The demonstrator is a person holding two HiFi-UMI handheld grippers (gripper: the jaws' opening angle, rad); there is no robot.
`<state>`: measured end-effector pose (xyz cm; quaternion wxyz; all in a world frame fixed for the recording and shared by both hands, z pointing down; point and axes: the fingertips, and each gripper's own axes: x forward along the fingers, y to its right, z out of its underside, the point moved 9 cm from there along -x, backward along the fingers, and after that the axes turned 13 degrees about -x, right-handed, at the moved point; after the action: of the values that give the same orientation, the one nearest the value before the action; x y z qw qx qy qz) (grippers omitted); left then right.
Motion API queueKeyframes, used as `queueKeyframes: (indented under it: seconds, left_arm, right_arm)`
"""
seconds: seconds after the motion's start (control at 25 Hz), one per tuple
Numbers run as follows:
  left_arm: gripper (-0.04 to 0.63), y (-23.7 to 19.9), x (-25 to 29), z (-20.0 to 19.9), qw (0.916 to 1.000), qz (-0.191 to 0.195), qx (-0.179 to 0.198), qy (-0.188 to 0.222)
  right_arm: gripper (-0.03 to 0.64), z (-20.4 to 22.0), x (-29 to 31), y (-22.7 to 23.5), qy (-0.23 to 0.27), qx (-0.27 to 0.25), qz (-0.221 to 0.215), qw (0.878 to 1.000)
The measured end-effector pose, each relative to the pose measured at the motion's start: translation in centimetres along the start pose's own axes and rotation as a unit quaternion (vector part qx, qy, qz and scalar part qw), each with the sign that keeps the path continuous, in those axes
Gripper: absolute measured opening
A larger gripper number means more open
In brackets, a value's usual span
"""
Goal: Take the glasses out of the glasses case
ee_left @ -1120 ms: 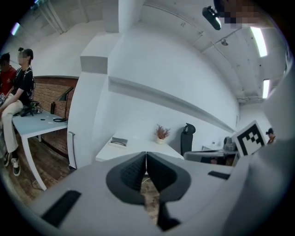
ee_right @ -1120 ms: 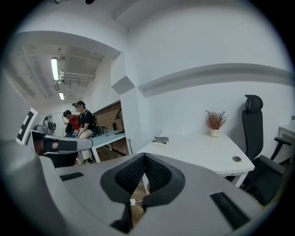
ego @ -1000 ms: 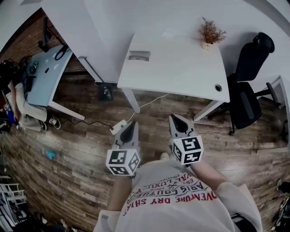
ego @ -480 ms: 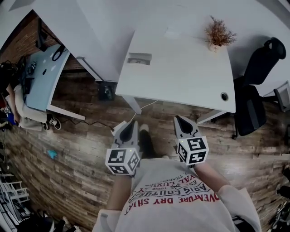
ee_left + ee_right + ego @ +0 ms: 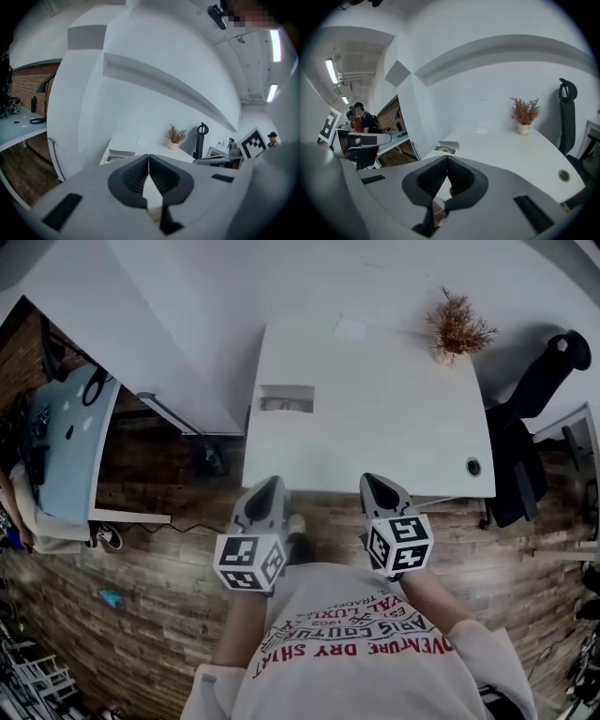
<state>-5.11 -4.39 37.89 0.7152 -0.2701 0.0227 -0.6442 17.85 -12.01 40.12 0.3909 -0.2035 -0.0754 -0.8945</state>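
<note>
Skidding is the risk for the glasses case [image 5: 286, 399], which sits near the left edge of the white tabletop [image 5: 394, 427] and may slide off if the left tool [image 5: 267, 487] and right tool [image 5: 373, 483], both clenched empty at the near edge well apart from it, tug the glasses [image 5: 444, 149] without pinning it.

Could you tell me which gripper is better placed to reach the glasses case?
Probably left: the glasses case lies almost straight ahead of the left gripper, while the right gripper sits farther across. Both are shut.
</note>
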Motion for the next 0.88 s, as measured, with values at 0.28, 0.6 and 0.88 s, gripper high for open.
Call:
queueKeyframes:
  seconds: [0.28, 0.6, 0.88]
  left_arm:
    - [0.008, -7.8, 6.3, -5.5, 0.9990, 0.031, 0.012, -0.029]
    - [0.008, -13.6, 10.6, -8.2, 0.9968, 0.049, 0.004, -0.063]
    - [0.008, -16.1, 13.4, -8.3, 0.9952, 0.036, -0.023, -0.088]
  right_arm:
    - [0.012, -3.9, 9.7, -0.6, -0.025, 0.029, 0.019, 0.999]
    - [0.012, -6.8, 17.8, -1.5, -0.061, 0.026, 0.004, 0.998]
    - [0.012, -8.0, 23.6, -2.3, -0.119, -0.050, -0.075, 0.989]
